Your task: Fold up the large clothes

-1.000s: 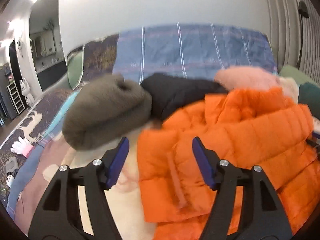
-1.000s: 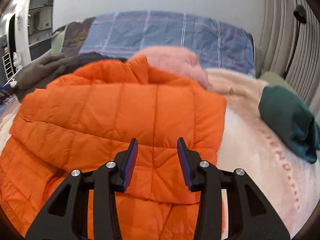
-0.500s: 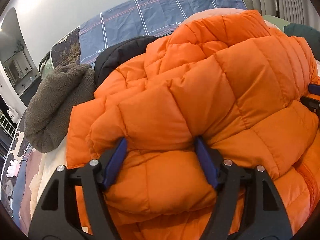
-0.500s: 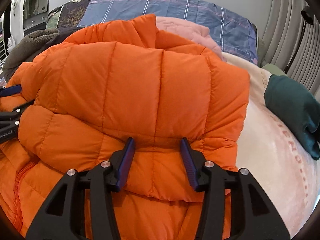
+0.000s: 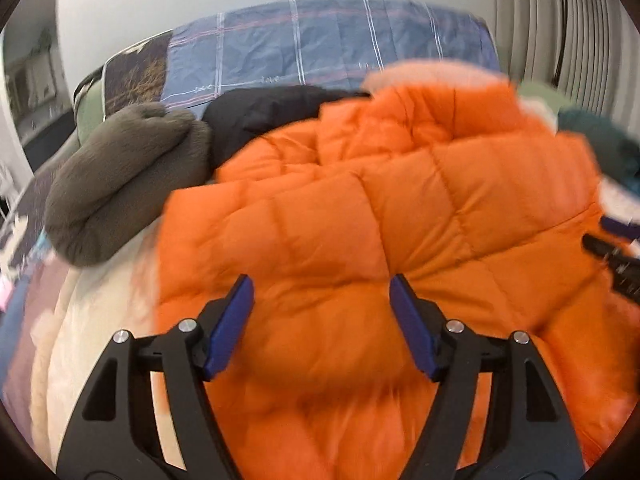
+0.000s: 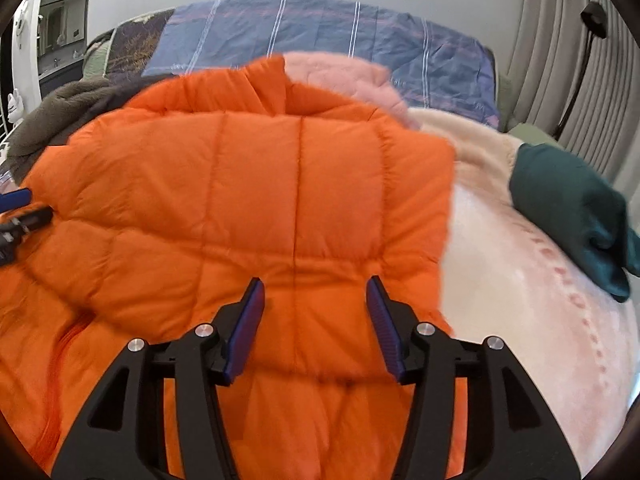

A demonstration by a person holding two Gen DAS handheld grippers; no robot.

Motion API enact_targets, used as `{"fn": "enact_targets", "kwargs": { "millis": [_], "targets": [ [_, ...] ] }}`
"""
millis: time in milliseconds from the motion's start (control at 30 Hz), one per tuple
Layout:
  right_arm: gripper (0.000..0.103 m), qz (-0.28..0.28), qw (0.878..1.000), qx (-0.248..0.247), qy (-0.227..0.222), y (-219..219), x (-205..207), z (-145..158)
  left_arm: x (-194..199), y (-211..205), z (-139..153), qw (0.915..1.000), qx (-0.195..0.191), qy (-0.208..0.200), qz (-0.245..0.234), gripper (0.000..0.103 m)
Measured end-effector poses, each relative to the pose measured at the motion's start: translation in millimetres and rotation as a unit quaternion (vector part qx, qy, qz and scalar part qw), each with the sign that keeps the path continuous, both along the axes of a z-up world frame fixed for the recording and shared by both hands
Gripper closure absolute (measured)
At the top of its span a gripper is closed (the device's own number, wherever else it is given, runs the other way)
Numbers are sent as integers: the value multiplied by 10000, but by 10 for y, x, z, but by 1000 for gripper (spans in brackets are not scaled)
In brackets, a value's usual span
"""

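A quilted orange puffer jacket (image 5: 360, 200) lies folded over itself on the bed, collar towards the pillows (image 6: 240, 180). My left gripper (image 5: 319, 284) hovers over its left part with the jaws wide apart; the fabric lies beneath the pads, not pinched. My right gripper (image 6: 315, 282) is over the right part, near the folded edge. Its jaws are opening, with the jacket under them but not pressed. Each gripper's tip shows at the edge of the other view: the right gripper (image 5: 612, 248) and the left gripper (image 6: 20, 212).
A grey-brown fleece (image 5: 120, 184) and a black garment (image 5: 260, 116) lie left of the jacket. A pink garment (image 6: 340, 76) sits behind it and a dark green one (image 6: 568, 208) at the right. All rest on a cream blanket (image 6: 520, 280) before a blue plaid pillow (image 5: 320, 48).
Half a second ago a raised fold of the jacket sat between each gripper's pads. Now the fold lies down on the jacket, both grippers have drawn back, and the right jaws stand wider.
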State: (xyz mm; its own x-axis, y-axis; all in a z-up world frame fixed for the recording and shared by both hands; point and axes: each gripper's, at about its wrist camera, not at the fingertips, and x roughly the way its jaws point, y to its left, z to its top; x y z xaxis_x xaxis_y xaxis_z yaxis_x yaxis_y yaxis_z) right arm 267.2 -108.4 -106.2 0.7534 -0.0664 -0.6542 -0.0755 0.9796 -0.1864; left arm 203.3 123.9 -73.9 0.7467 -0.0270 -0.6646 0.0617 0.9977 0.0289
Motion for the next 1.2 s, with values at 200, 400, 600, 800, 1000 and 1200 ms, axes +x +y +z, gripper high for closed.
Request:
{"fn": "enact_targets", "kwargs": {
  "millis": [200,400,600,800,1000,1200],
  "targets": [
    [49,262,9990,-259,-266,35,-649,209,-730,284,101,9999,33,64,78,28],
    [48,3,9998,-151,-105,-308,-1092,171,-1384,371,40,9998,-23,194,-19,24],
    [48,-436,9990,-90,-84,-594,-1449,123,-1785,324,-106,9990,87,404,-159,24],
    [44,-360,9982,-329,-336,-528,-1745,144,-1953,278,-255,9978,-36,628,-206,23],
    [43,-330,9984,-345,-311,-533,-1845,102,-2039,279,-343,9964,-397,701,-260,22],
    [43,-482,9987,-164,-77,-672,-1859,-30,-2091,339,-385,9939,-740,754,-311,21]
  ]
}}
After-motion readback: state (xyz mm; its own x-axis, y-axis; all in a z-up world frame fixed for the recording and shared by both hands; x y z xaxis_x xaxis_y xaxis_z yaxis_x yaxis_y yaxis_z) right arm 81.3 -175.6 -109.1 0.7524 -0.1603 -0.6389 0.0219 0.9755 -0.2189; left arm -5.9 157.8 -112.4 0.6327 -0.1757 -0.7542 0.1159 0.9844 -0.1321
